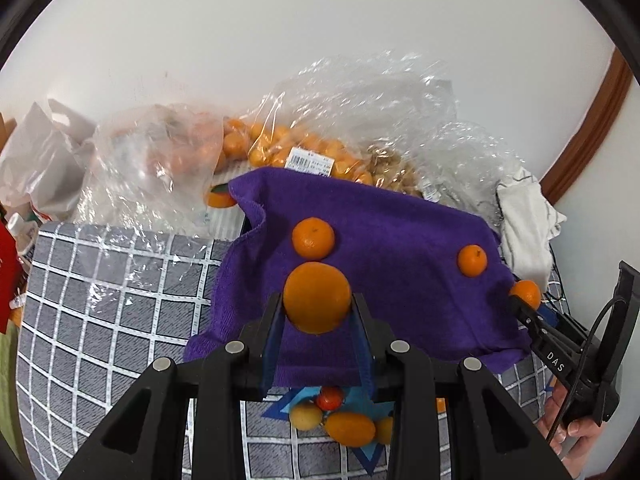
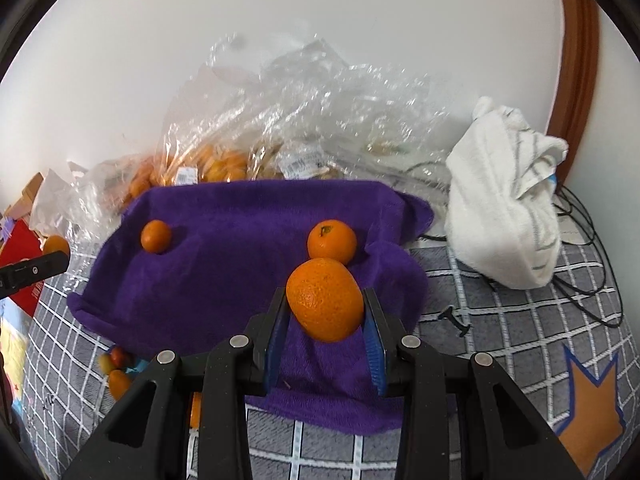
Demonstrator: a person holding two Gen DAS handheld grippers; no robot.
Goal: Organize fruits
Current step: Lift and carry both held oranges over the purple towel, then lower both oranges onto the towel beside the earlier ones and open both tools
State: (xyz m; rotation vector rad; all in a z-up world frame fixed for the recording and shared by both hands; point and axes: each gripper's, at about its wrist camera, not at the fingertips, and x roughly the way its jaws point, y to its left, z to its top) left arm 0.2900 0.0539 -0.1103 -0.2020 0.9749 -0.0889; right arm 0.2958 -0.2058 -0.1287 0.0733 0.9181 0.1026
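A white towel (image 2: 506, 196) sits bunched at the back right against the white wall (image 2: 280, 20), black cables (image 2: 588, 236) trailing beside it. Grey checked cloth (image 1: 112, 280) covers the surface, with an orange-and-blue star (image 2: 592, 408) printed on it. A red box (image 2: 22, 256) sits far left.

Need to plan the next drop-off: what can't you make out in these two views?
- Small fruits near the towel's front edge: left view, partly hidden by the left gripper.
- Bagged fruit: right view, blurred behind crinkled plastic.
- Right gripper: left view shows only its tip, beside an orange.
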